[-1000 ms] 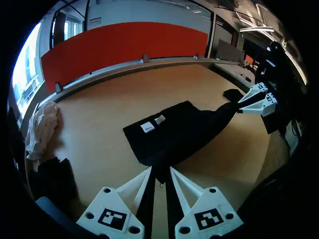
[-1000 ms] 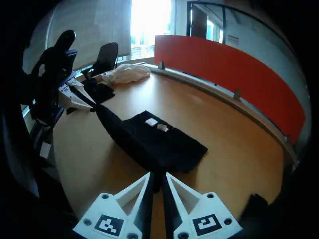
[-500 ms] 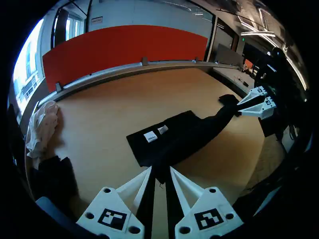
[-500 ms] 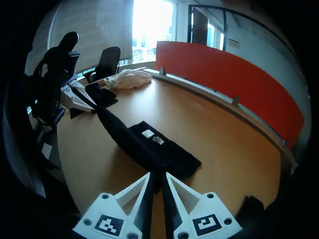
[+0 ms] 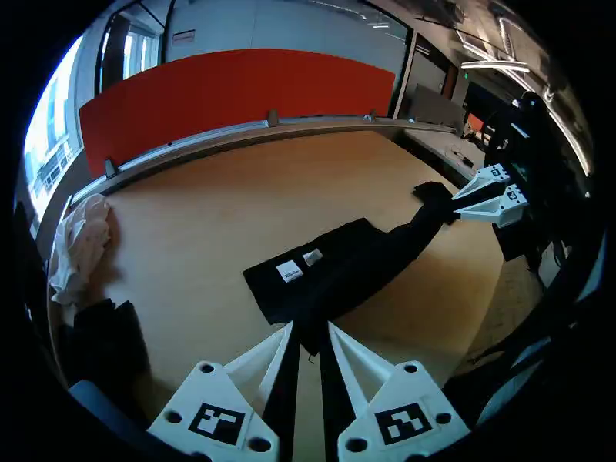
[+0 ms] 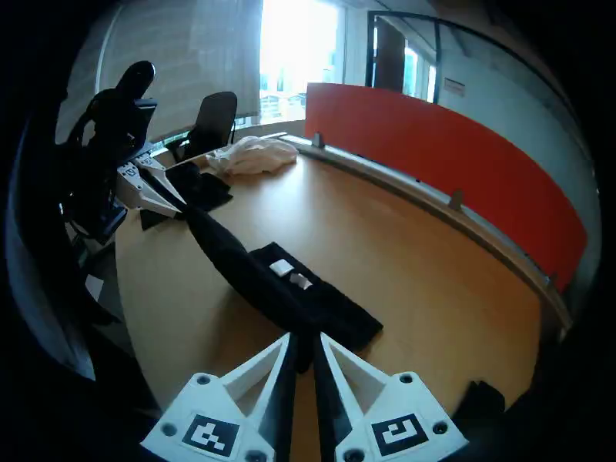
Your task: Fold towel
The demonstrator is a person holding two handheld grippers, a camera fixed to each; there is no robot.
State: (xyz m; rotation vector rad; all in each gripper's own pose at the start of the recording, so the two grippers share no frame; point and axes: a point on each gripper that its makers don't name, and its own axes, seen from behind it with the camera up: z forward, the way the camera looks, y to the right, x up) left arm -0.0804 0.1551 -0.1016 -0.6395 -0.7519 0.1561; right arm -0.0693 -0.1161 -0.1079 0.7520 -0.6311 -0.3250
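On the wooden table (image 5: pixel 208 200), one black towel (image 5: pixel 346 266) with two white tags (image 5: pixel 289 270) lies stretched; the left gripper (image 5: pixel 309 329) clamps one end above the table, and the right gripper (image 6: pixel 303 336) clamps the other.

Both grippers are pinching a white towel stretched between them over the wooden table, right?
Not quite: the towel is black, as the left gripper view shows. Both the left gripper and right gripper do pinch it over the wooden table.
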